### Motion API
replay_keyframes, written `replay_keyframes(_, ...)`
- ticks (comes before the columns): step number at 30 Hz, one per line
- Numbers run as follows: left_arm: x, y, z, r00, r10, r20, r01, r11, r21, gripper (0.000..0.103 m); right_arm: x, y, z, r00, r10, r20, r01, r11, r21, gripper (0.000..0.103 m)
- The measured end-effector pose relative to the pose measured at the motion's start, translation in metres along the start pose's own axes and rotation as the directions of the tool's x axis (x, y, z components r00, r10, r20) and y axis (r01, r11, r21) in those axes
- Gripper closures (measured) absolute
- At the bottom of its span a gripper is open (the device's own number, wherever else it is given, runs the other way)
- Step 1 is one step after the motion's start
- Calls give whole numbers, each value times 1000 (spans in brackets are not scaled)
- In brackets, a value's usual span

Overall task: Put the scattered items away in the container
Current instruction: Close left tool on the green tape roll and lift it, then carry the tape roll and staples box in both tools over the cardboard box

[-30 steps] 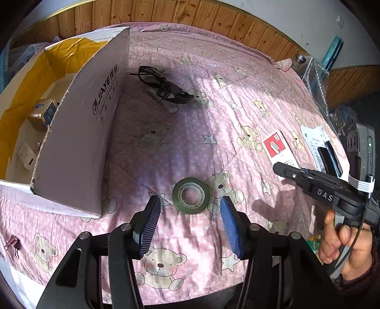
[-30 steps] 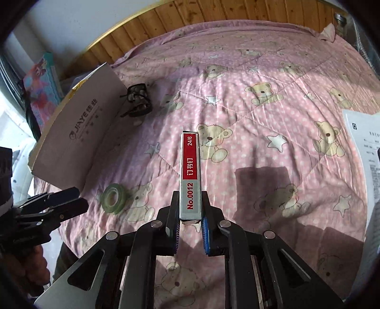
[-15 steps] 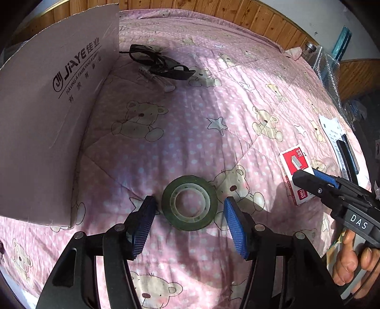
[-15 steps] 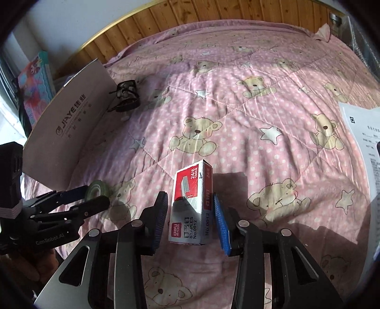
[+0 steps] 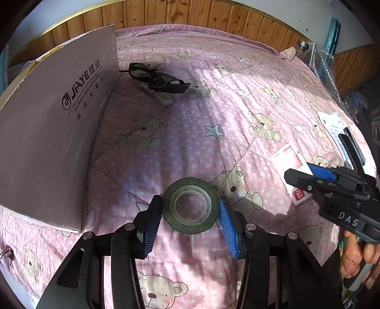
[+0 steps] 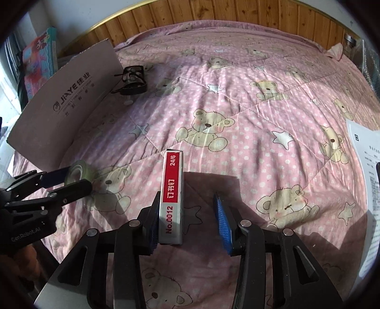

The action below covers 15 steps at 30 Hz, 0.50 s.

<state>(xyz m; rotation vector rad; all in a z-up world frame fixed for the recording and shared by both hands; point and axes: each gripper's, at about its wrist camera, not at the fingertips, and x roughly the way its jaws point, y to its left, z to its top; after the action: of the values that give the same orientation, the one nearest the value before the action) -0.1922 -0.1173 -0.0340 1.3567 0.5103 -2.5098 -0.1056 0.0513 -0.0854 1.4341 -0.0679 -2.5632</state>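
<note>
On a pink bed, the left tongs straddle a tape roll, pads nearly touching. The right tongs, wide, bracket an upright staple box. The cardboard container stands nearby, left.

Quilted cloth bedspread: pink, matt, stitched seams, soft creases. Cardboard box: matt pinkish-grey outer face, printed lettering, raw brown edge. Tape roll: dull dark-green outer wrap, translucent glossy plastic core. Staple box: thin card, slight sheen, red and silver-grey print. Left gripper: black matt plastic frame, ribbed blue pads, bright metal screw heads. Headboard: varnished knotty wood planks. Paper sheet: plain white, matt.
</note>
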Motion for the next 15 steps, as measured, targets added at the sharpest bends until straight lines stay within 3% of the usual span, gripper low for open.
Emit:
replay_keyframes(2, -5, 2, 2, 1000, -7, 9, 7, 1000, -16, 54, -1, 2, -1, 999, -32, 3, 32, 999, -10, 70)
replay_keyframes(3, -7, 2, 2, 1000, -7, 13, 7, 1000, -21, 54, -3, 0, -1, 1000, -22, 0, 22, 1000, 6, 83)
replay_keyframes(4, -10, 2, 3, 1000, -7, 18, 7, 1000, -23, 54, -5, -1, -1, 1000, -12, -3, 12, 1000, 19, 87)
replay_keyframes(15, -50, 17, 1, 995, -54, 78, 61, 994, -87, 54, -55, 14, -4, 997, 2, 82, -5, 999, 38, 87)
